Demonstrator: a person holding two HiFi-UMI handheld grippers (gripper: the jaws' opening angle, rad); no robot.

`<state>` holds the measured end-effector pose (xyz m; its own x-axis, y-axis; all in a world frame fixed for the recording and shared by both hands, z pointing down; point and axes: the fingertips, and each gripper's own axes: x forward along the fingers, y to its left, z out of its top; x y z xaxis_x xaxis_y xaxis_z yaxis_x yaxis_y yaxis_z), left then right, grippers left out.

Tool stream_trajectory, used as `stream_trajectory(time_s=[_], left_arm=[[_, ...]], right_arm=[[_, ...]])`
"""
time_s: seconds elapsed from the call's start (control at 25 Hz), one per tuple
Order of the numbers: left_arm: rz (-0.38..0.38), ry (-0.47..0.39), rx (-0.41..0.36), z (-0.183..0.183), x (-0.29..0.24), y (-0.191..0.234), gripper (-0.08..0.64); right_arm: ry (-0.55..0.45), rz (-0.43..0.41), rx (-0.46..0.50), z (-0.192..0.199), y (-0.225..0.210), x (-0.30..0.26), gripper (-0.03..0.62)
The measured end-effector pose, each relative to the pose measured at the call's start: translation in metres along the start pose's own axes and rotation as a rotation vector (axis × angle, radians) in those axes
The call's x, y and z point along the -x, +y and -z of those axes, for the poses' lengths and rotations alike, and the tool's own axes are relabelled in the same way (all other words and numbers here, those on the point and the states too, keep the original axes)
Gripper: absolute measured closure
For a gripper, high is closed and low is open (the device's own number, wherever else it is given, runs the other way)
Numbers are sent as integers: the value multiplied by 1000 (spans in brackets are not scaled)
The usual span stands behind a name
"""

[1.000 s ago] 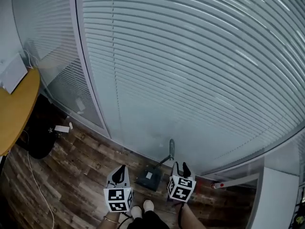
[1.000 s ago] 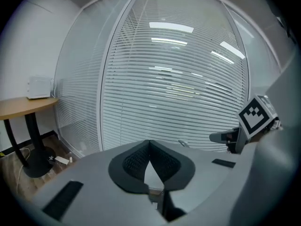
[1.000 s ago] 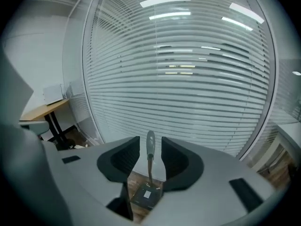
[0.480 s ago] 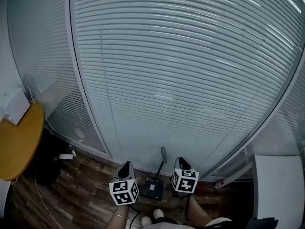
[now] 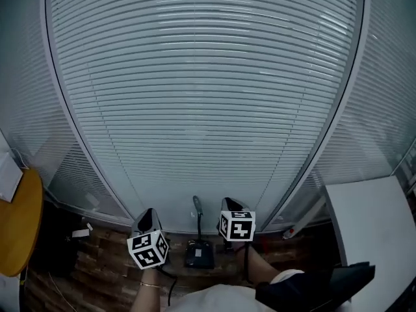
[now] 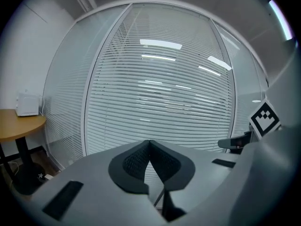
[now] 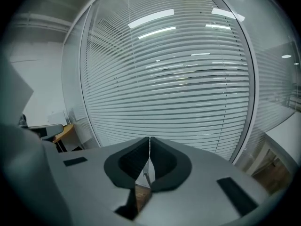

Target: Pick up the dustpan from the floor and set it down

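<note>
Right claw (image 7: 149,141), jaws just closed tip to tip, empty, before white blinds (image 7: 188,93); perhaps a handle (image 7: 147,179) below.

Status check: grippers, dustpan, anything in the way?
Left gripper shut, empty; right gripper just closed, empty. Dustpan on floor between them, handle upright, unheld. Red-tipped white rod off right, apart.

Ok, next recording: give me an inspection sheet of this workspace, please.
Surface: dark wood floor.
Job's things: dustpan on the floor by the blinds, handle upright, neither tongs touching it.
Clutter: small white item on the floor, left.
Grippers: left tongs shut, empty; right tongs just closed, shut, empty.
Cables: dark cable near the left tongs.
Surroundings: blinds behind glass; round wooden table left; white table right.
</note>
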<state>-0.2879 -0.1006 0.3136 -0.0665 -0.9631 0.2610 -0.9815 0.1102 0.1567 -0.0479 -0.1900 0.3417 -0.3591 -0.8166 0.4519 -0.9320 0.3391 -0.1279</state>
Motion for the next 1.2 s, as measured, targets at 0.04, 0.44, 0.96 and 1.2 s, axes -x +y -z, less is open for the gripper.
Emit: stream_trajectory(time_s=[0.04, 0.44, 0.96, 1.2], left_arm=[[4, 2, -3, -1, -2, -6, 543], [-2, 37, -9, 43, -5, -41, 542], [-50, 61, 4, 45, 2, -36, 543], [-48, 59, -11, 43, 3, -37, 543]], right_arm=[[5, 1, 0, -2, -5, 2, 557], [-13, -12, 28, 18, -43, 11, 560], [9, -37, 6, 17, -44, 5, 560], [4, -35, -8, 20, -47, 5, 560]])
